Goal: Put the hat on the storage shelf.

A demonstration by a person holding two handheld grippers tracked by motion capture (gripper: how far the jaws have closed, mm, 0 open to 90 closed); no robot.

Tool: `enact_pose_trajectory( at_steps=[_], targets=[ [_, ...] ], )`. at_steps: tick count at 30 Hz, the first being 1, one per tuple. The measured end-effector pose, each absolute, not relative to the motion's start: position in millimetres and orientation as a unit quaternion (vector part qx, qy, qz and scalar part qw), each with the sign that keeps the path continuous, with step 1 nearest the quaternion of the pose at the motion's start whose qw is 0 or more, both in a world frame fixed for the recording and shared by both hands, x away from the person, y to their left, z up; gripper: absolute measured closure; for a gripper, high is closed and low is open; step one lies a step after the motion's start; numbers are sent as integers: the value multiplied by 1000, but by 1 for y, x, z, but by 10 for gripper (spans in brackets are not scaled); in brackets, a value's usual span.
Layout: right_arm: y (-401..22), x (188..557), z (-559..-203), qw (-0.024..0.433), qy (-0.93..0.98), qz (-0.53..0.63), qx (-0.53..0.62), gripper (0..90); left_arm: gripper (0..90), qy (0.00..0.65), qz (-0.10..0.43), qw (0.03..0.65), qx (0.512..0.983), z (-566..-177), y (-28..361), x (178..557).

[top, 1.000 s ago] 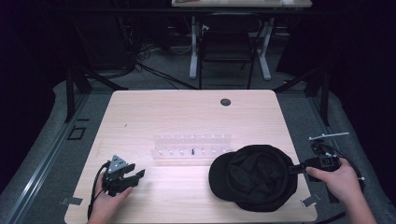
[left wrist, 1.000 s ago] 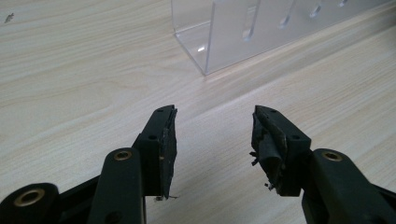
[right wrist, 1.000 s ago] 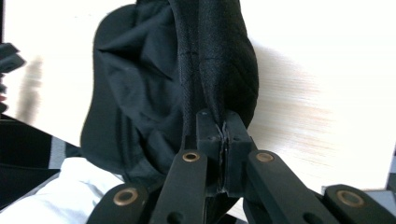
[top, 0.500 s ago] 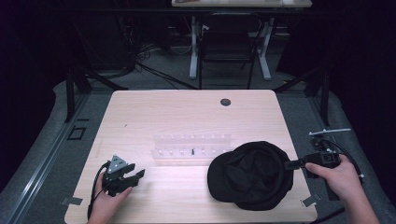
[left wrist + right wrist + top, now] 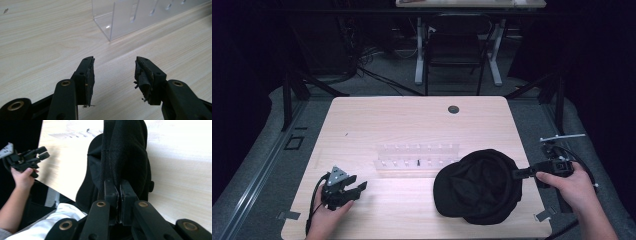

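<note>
A black cap (image 5: 479, 186) lies on the right front part of the wooden table (image 5: 412, 120). My right gripper (image 5: 518, 173) is shut on the cap's right edge; in the right gripper view its jaws pinch a fold of the cap (image 5: 125, 152) at the gripper's (image 5: 118, 190) tips. My left gripper (image 5: 357, 189) rests near the table's front left corner, held in a hand, open with nothing between its jaws. In the left gripper view, the left gripper (image 5: 113, 67) points toward the near end of a clear plastic rack (image 5: 132, 15), apart from it.
The clear plastic rack (image 5: 418, 159) with slots lies across the table's middle, just left of the cap. A small dark round grommet (image 5: 453, 109) sits near the far edge. Chairs and table legs stand on the dark floor beyond.
The right gripper has pulled the cap's edge, and the cap has shifted and reshaped slightly toward the left and front. The left gripper has stayed in place.
</note>
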State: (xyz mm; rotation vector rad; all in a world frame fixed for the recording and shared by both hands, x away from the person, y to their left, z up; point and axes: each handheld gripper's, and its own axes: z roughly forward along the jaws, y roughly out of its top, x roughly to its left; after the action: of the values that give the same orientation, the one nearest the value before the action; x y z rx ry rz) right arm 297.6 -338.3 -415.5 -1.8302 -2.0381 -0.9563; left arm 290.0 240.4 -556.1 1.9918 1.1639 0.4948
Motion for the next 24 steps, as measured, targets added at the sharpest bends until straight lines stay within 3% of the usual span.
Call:
enact_pose_trajectory(
  at_steps=[24],
  targets=[
    [-326, 305, -400, 207, -665, -405, -592, 882, 501, 457, 195, 382, 779, -556, 241, 290]
  ],
)
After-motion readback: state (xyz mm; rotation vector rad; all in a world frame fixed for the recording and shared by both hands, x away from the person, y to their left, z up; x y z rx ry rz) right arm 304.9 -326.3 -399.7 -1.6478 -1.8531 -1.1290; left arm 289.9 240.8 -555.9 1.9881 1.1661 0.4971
